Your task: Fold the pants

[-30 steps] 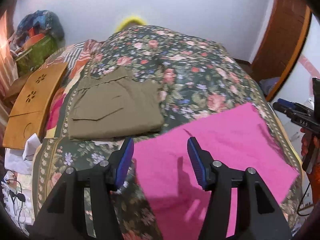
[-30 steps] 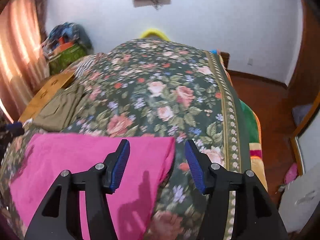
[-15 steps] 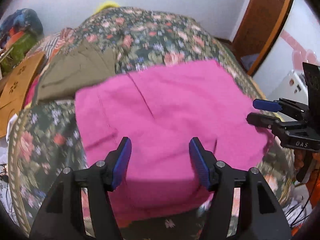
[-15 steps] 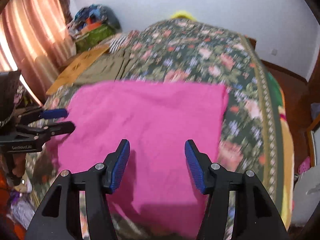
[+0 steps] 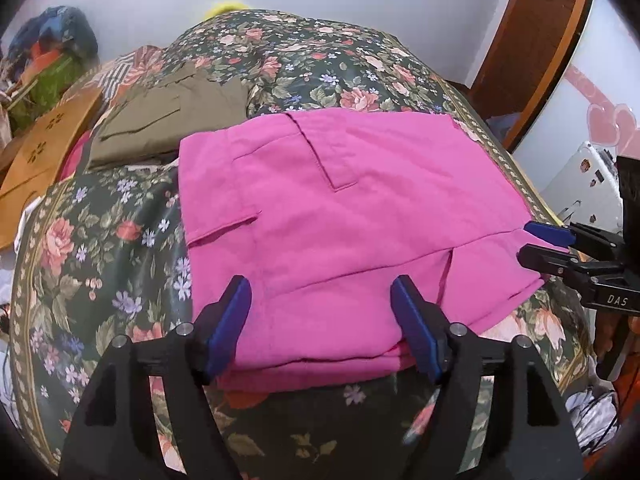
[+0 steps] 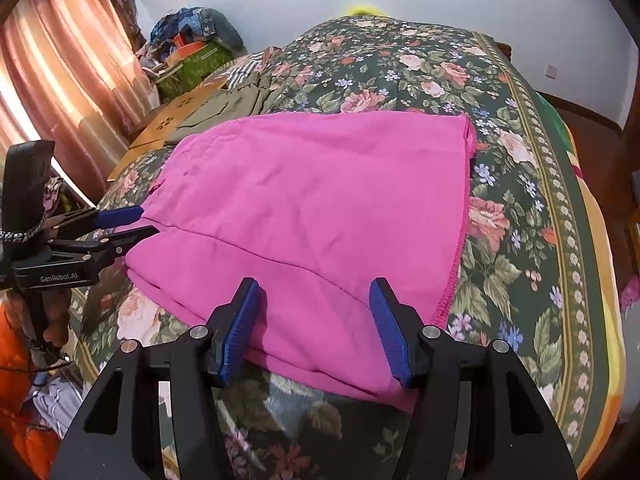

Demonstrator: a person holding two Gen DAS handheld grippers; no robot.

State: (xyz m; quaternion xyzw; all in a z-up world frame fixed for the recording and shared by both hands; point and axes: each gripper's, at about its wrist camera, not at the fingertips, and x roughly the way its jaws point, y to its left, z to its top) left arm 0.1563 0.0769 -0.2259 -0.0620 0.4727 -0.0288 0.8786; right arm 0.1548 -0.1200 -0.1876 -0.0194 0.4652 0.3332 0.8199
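We note a bed (image 5: 320,56) under a dark floral cover, filling most of both wrist views, with a white wall behind it. On its near end lie the pink pants (image 5: 340,220), folded into a broad flat rectangle, layered edges toward us, a pocket flap and a seam line showing on top in the left wrist view. Beyond them, toward the far left of the bed, we see olive-green pants (image 5: 172,116) already folded, just beside a wooden board (image 5: 44,152) with flower cut-outs. Further left a heap of coloured bags (image 6: 192,48) sits against the wall, next to a striped pink curtain (image 6: 60,80). A wooden door frame (image 5: 536,40) stands on the right in the left wrist view. Our left gripper (image 5: 320,324) hangs over the near edge of the pink pants; its jaws are opening, the cloth lies below and between the blue pads (image 5: 230,328), and we see no pad pressing it. Our right gripper (image 6: 316,328) hangs over the near right-hand part of the same pants, jaws moderately apart, pads not pinching the cloth. Each gripper also appears side-on at the edge of the other's view, tips at the side edge of the pants; whether they touch there we cannot tell.
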